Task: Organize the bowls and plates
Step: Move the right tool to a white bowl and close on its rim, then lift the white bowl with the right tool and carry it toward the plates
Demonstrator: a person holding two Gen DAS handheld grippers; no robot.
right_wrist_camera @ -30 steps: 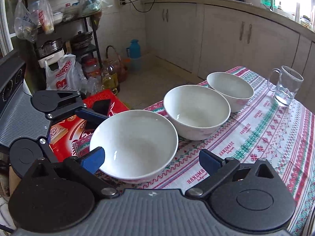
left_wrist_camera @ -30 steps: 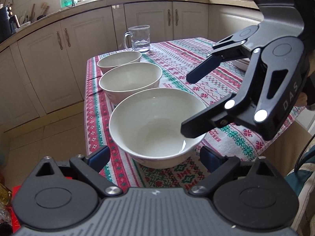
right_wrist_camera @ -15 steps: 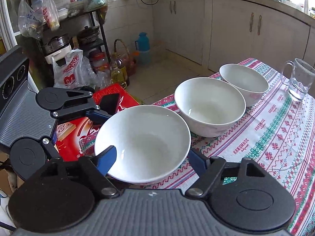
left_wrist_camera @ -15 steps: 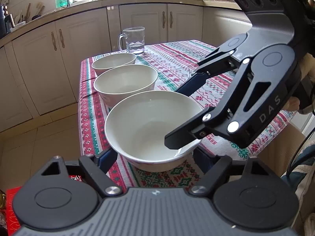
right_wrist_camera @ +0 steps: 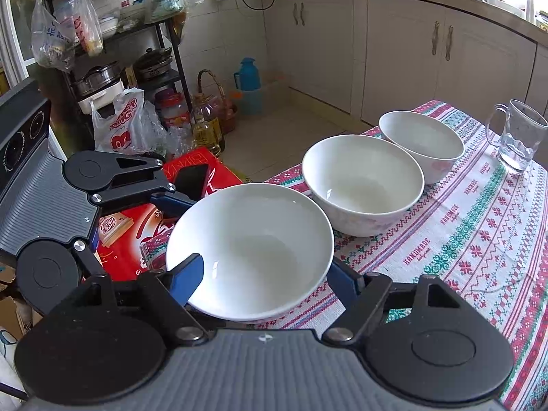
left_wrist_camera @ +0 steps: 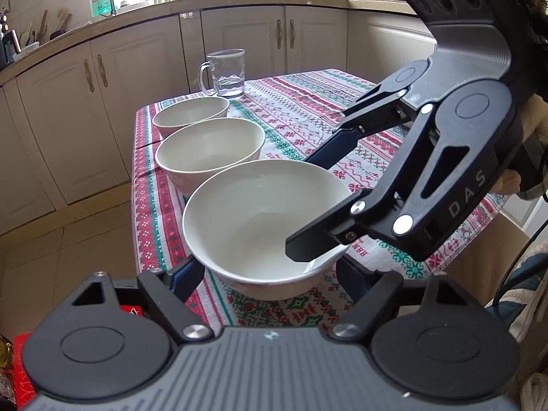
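Observation:
Three white bowls stand in a row along the table edge on a patterned cloth. The near bowl (left_wrist_camera: 260, 219) (right_wrist_camera: 250, 246) sits between the open fingers of both grippers. My left gripper (left_wrist_camera: 270, 275) straddles its near side, fingers wide apart. My right gripper (right_wrist_camera: 263, 281) straddles it from the other side, one finger over the rim; it shows in the left wrist view (left_wrist_camera: 318, 205). The middle bowl (left_wrist_camera: 209, 150) (right_wrist_camera: 363, 181) and far bowl (left_wrist_camera: 190, 114) (right_wrist_camera: 421, 144) stand behind, touching or nearly so.
A glass mug (left_wrist_camera: 227, 73) (right_wrist_camera: 519, 137) with a little water stands past the far bowl. The tablecloth (right_wrist_camera: 479, 226) covers the table. On the floor beside the table are a red box (right_wrist_camera: 133, 226), oil bottles and bags. Kitchen cabinets (left_wrist_camera: 102, 109) line the walls.
Both grippers have moved closer to the near bowl, so their open fingers now lie on either side of it. The bowls have not moved.

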